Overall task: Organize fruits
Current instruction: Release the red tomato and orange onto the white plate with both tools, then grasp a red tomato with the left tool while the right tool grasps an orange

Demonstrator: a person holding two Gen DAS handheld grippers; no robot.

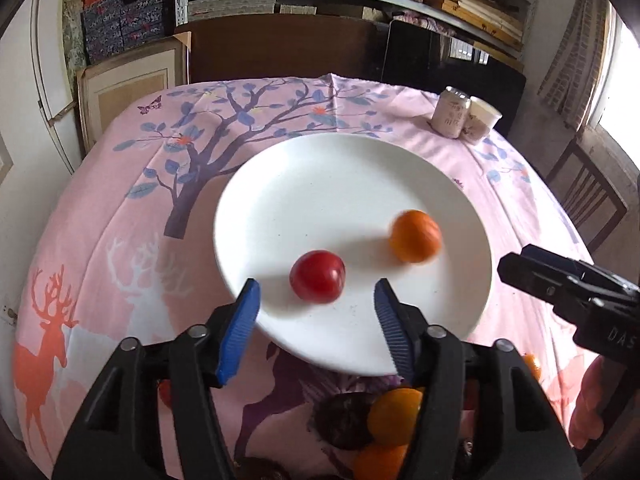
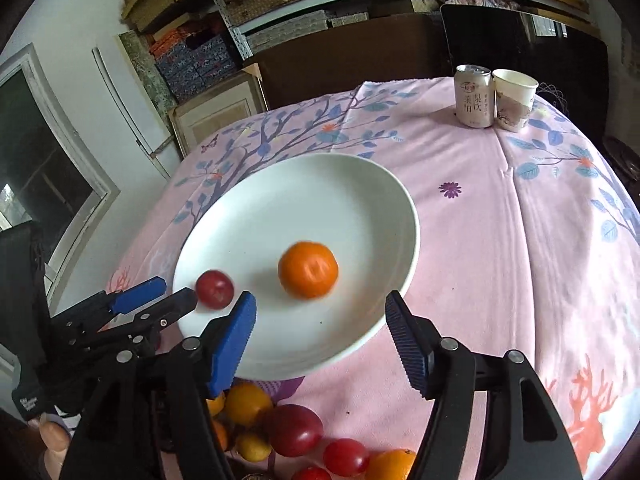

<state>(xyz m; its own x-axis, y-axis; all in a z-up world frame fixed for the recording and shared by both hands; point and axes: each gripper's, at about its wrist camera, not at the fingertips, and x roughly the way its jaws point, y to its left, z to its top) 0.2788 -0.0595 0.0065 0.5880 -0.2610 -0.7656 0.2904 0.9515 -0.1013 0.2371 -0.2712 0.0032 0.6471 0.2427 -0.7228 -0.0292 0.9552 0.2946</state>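
- Fruit on the round white plate (image 1: 352, 184): a small red tomato (image 1: 318, 276) and a round orange tangerine (image 1: 416, 236), apart.
- Left tongs (image 1: 316, 316) gape empty over the plate's near rim.
- Right tongs (image 2: 320, 336) likewise stand apart, holding nothing.
- Loose red and orange fruits (image 2: 296, 432) crowd the pink-clothed surface (image 2: 500, 240) nearby.

red fruit (image 1: 318, 276) and orange (image 1: 415, 236) motion-blurred, fruit pile (image 2: 296, 430) edge-cropped

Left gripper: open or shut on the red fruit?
Open. The left gripper's blue pads stand apart, and the red fruit lies free on the white plate.
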